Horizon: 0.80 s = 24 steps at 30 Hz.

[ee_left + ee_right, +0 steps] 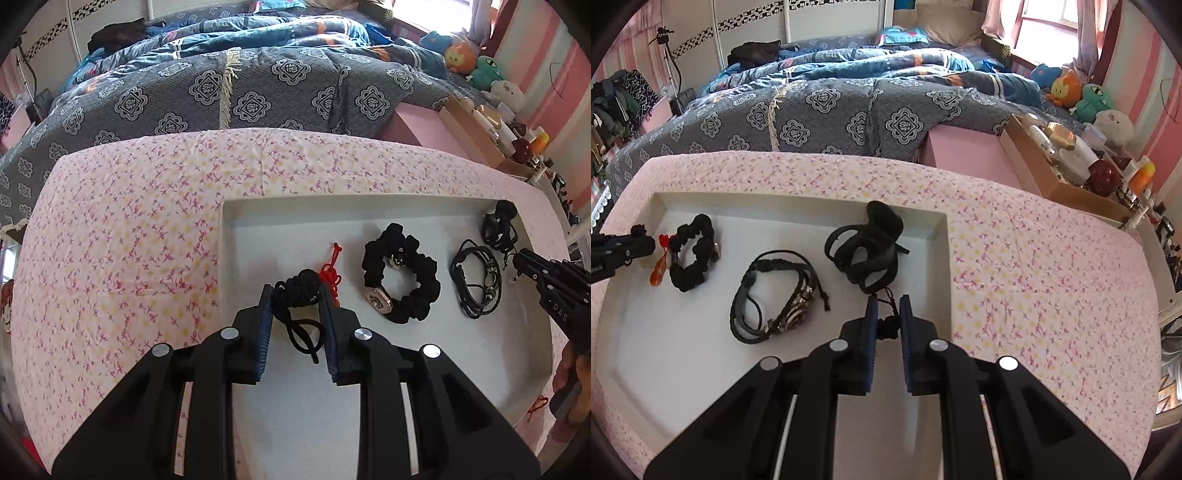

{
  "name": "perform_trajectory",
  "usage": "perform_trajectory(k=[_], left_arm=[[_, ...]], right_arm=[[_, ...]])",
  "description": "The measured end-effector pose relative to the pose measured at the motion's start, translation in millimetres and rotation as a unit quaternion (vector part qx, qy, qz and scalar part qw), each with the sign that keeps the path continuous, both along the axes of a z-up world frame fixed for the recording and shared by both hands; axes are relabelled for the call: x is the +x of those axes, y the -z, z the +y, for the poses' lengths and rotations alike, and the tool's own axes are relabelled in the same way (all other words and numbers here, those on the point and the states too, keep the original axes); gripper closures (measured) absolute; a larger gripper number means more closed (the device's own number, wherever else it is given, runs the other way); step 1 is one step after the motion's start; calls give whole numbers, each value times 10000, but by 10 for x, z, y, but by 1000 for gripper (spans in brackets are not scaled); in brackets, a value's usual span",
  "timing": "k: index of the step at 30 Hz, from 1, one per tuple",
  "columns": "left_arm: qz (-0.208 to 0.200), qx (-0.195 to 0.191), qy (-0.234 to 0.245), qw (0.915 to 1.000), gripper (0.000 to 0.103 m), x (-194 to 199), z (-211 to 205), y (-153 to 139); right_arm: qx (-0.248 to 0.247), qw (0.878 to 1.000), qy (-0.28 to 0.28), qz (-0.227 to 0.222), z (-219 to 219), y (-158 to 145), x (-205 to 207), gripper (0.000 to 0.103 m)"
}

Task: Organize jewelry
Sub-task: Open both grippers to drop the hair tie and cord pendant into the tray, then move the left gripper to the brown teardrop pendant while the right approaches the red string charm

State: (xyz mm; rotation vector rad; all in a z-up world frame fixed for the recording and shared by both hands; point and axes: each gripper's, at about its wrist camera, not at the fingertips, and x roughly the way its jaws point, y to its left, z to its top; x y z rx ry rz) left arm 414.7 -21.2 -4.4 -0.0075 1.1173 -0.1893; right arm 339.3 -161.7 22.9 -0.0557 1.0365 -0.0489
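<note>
A white tray [369,205] lies on a pink flowered cloth. My left gripper [297,295] is shut on a black braided cord bracelet [301,286] that carries a red knotted tassel [330,271], low over the tray's left part. On the tray lie a black scrunchie with metal charms [402,278], a bundle of black leather bracelets [476,280] and a black wide band piece [868,251]. My right gripper [888,308] is shut on the thin black cord [888,321] that hangs from that band piece, near the tray's right rim [945,251].
The cloth-covered table [129,240] stands before a bed with a grey patterned quilt [258,92]. A cardboard box of bottles and jars [1067,162] and a pink box [967,155] stand at the back right. Plush toys [1082,96] lie beyond them.
</note>
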Motion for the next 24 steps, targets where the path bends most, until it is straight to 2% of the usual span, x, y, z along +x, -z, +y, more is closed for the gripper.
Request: perform_trajectory(k=[9, 10, 12, 13, 14, 19, 21, 23, 24], left_arm=[[38, 50, -27, 10000, 67, -21, -15, -3], [34, 45, -20, 10000, 64, -31, -17, -9], [-10, 85, -26, 10000, 54, -84, -25, -43], [-60, 128, -43, 9999, 44, -111, -28, -64], [-119, 128, -29, 9998, 42, -147, -34, -93], [-163, 56, -4, 9999, 40, -291, -27, -228], [-288, 29, -3, 9996, 31, -404, -14, -333], [-451, 36, -15, 9990, 16, -539, 5, -448], [-505, 8, -24, 9987, 14, -597, 20, -494]], right_arm=[[169, 9997, -29, 152, 7, 42, 98, 88], [216, 9996, -22, 177, 1, 44, 99, 86], [345, 9991, 5, 235, -16, 53, 82, 67], [358, 9991, 4, 224, -13, 48, 61, 66], [329, 9993, -12, 203, -9, 42, 39, 65], [427, 9991, -9, 80, -26, -91, -93, 63], [386, 9992, -43, -80, -19, -224, -214, 48], [222, 9993, -110, -266, 8, -368, -372, 43], [165, 9992, -136, -332, 19, -433, -454, 41]])
